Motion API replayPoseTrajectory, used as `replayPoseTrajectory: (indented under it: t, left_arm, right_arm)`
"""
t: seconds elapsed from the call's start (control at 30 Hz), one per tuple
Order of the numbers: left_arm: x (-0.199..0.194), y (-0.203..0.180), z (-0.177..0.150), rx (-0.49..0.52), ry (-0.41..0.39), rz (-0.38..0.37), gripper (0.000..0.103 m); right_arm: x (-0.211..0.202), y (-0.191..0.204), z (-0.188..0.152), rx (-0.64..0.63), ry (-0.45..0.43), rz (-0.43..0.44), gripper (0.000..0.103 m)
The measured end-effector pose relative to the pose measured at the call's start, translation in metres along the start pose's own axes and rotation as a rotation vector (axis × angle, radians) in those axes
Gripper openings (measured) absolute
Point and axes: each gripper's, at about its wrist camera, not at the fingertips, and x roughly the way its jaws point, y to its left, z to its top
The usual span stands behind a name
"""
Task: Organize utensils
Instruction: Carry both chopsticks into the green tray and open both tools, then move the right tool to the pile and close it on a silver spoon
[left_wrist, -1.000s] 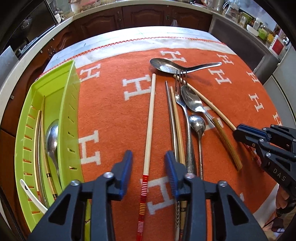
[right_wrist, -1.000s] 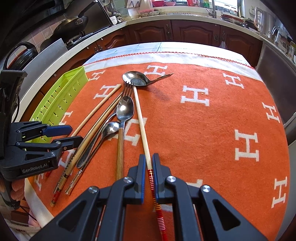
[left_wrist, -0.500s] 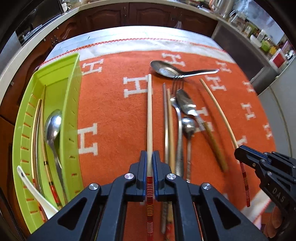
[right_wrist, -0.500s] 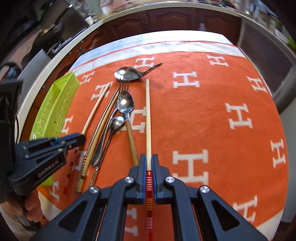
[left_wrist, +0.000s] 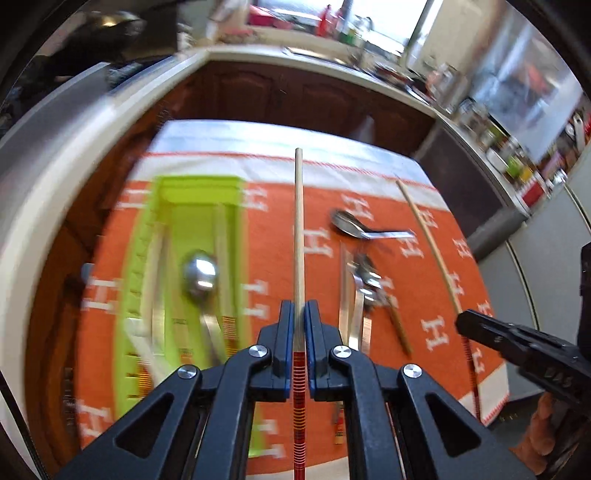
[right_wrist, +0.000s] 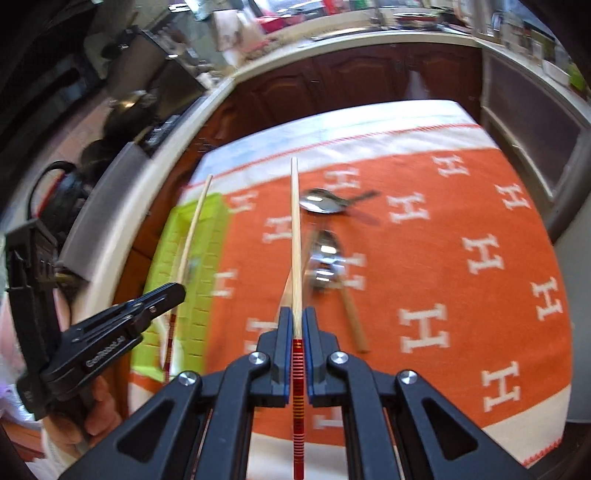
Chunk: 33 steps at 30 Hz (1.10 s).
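Note:
My left gripper is shut on a pale chopstick with a red striped end, held off the orange cloth, just right of the green tray. My right gripper is shut on a matching chopstick, also lifted. The left gripper shows in the right wrist view, with its chopstick over the green tray. The right gripper shows in the left wrist view at the right. The tray holds a spoon and other utensils.
On the orange cloth lie a large spoon, a fork, more spoons and metal chopsticks in a bunch. They also show in the right wrist view. Kitchen counters and dark cabinets surround the table.
Both grippers have lifted their chopsticks off the cloth and moved left toward the green tray. One second ago my left gripper was open; it closed on its chopstick.

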Motion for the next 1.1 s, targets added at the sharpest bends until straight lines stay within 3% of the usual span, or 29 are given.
replayPoseTrajectory:
  t: [0.2,0.33,0.6,0.67,0.8,1.03,1.1]
  left_arm:
    - [-0.021,0.059,0.006,-0.095,-0.042,0.106,0.003]
    - [-0.015,0.089,0.005,-0.161,-0.034,0.137,0.003]
    - [0.020,0.102,0.008,-0.175,0.023,0.131,0.004]
    - [0.024,0.100,0.009,-0.163,0.034,0.172,0.012]
    - [0.021,0.101,0.010,-0.157,0.028,0.173,0.032]
    - [0.010,0.096,0.011,-0.140,0.014,0.200,0.042]
    - [0.008,0.092,0.010,-0.132,0.016,0.213,0.051]
  right_arm:
    - [0.025,0.056,0.023,-0.015,0.055,0.129,0.005]
    - [0.067,0.078,0.029,0.029,0.134,0.154,0.005]
    - [0.126,0.098,0.031,0.108,0.252,0.187,0.007]
    - [0.135,0.104,0.032,0.095,0.274,0.177,0.007]
    - [0.134,0.109,0.031,0.049,0.275,0.147,0.010]
    - [0.114,0.095,0.033,-0.006,0.225,0.130,0.010]
    - [0.111,0.090,0.034,-0.007,0.217,0.127,0.010]
